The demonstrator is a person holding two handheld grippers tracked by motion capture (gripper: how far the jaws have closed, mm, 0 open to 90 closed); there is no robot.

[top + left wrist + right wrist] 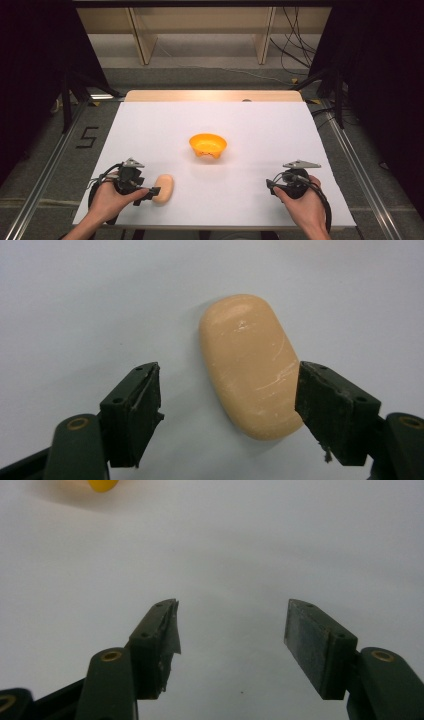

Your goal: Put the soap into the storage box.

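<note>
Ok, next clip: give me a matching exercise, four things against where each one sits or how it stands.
Things:
1. bowl
2. soap
3. left tool
4. right tool

Places or states:
A. open over bare table
B. mid-table, orange
C. open, one jaw against the soap
D. lying flat near the left hand

Pairs: 1-B, 2-D, 3-C, 4-A

One peach-coloured soap bar [163, 188] on bench [250, 130]. One orange bowl [208, 145] on bench. Two claws: left claw [153, 192] and right claw [270, 185], one per hand. Two hands: left hand [110, 200], right hand [305, 202]. Two black jaws per claw. One white bench sheet.
</note>
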